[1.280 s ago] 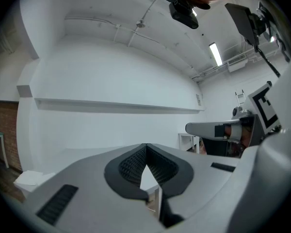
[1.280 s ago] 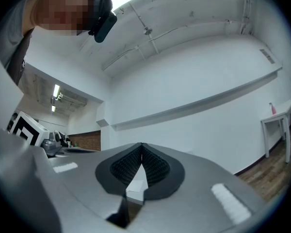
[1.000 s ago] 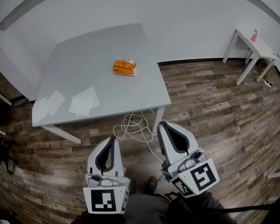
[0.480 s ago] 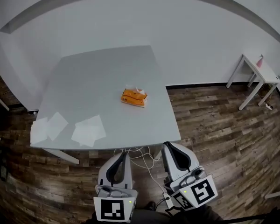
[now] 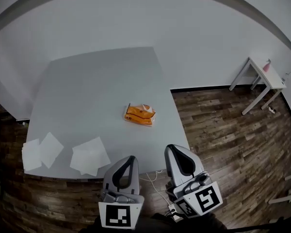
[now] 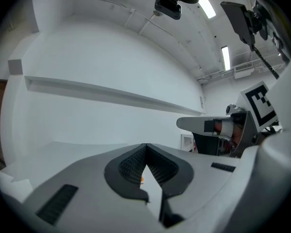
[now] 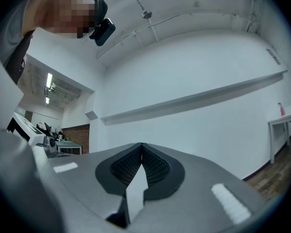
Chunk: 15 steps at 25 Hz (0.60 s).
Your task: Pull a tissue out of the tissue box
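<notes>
**Lining up on the tissue box, both hands empty**

I have the left gripper (image 5: 130, 158) and the right gripper (image 5: 174, 147) at the near edge of the counter (image 5: 97, 91). On the left, the fingers (image 6: 128, 168) meet at their tips with nothing between them. The right fingers (image 7: 157, 169) are pressed together and empty too.

The orange tissue box (image 5: 139, 115) lies flat on the counter, ahead of both grippers and nearer the right edge. A white tissue (image 5: 146, 106) sticks up from its far side. Loose sheets (image 5: 89, 155) lie at the near left, well apart from the box.

I judge this as the approach. To do it well, I would part one pair of fingers before reaching the box. The other gripper can rest on the box so it stays down. Then I pinch only the raised tissue and draw it steadily upward.
</notes>
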Tool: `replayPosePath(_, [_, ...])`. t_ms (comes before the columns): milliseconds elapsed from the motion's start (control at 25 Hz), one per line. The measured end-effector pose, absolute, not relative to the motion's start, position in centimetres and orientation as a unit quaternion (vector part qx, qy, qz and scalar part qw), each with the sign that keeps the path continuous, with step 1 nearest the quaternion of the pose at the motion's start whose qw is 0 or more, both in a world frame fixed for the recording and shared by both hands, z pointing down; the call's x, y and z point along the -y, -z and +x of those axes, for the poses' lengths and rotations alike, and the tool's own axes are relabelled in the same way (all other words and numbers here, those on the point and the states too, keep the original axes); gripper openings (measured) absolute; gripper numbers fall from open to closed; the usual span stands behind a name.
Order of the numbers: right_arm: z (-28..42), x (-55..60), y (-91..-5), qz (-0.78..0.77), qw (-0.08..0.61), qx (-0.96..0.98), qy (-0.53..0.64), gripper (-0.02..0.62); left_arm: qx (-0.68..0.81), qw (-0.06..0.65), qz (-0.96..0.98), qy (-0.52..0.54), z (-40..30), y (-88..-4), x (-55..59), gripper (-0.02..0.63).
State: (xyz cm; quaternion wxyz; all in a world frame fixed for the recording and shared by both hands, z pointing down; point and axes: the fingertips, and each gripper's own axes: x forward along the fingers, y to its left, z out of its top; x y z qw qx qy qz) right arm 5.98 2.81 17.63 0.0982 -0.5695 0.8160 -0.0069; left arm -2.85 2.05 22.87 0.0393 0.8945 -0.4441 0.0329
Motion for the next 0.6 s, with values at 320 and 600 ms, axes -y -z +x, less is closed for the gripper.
replayPosePath(320, [6.3,1.0,-16.9,-0.583,0.09,-0.808,0.005,0.003,0.433,0.053,0.899,-0.032,-2.6,-22.9,2.0,0.0])
replayPosePath(600, [7.9,3.3,-18.1,-0.578,0.078,-0.812,0.01,0.003,0.446,0.056,0.892,-0.044,-1.5,-23.9,4.6,0.0])
